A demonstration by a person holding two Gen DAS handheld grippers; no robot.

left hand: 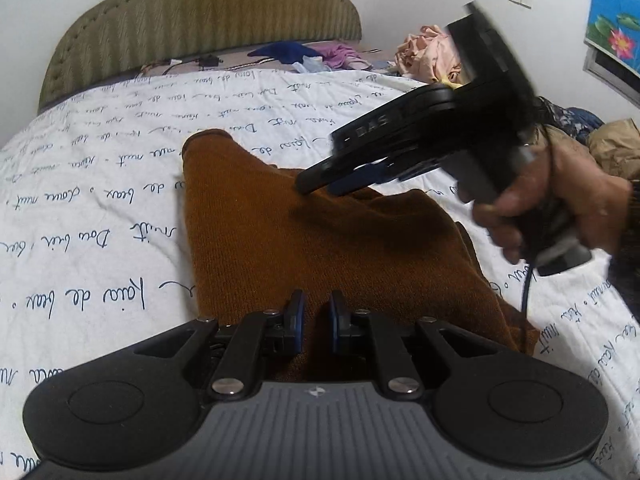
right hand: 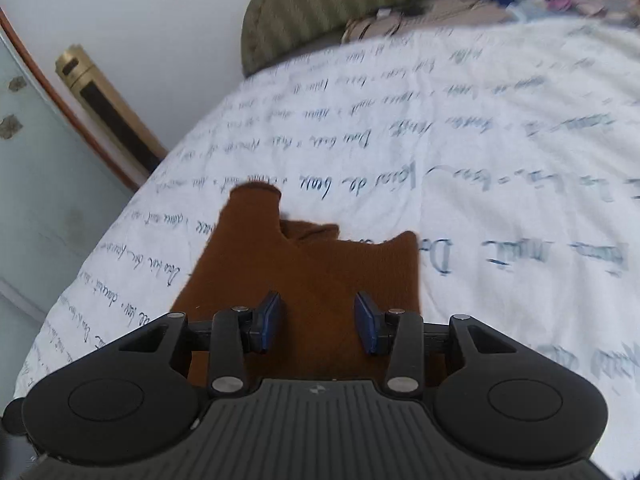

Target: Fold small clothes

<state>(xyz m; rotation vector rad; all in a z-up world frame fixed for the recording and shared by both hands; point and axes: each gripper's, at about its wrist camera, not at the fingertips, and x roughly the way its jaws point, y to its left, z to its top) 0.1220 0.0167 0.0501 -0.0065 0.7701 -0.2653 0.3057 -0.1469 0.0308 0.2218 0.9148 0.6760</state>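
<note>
So there's a small brown knit sweater (left hand: pixel 320 240) lying partly folded on the bed, roughly mid-bed on the white script-print quilt (left hand: pixel 100 200), one sleeve (left hand: pixel 208 148) pointing toward the headboard (left hand: pixel 200 12) end and the hem toward the foot edge where the person stands. The left hand-held gripper (left hand: pixel 316 320) sits low over the hem end with its jaws nearly together; brown fabric shows in the narrow gap, so it looks like it's pinching the knit, though I can't swear how much it's got. The right hand-held gripper (left hand: pixel 320 186), in the person's hand (left hand: pixel 560 200), is blurred and angled down over the middle of the sweater, jaws apart with nothing between them, tips just above or brushing the cloth, hard to tell which. My read: one side's already folded in, and this is the bit where the right one looks for its next hold. Next move probably calls for grabbing an edge or that sleeve cleanly, single layer bunching being the risk, while the left keeps the hem pinned. Pile of other clothes (left hand: pixel 432 52) waits near the headboard corner.
</note>
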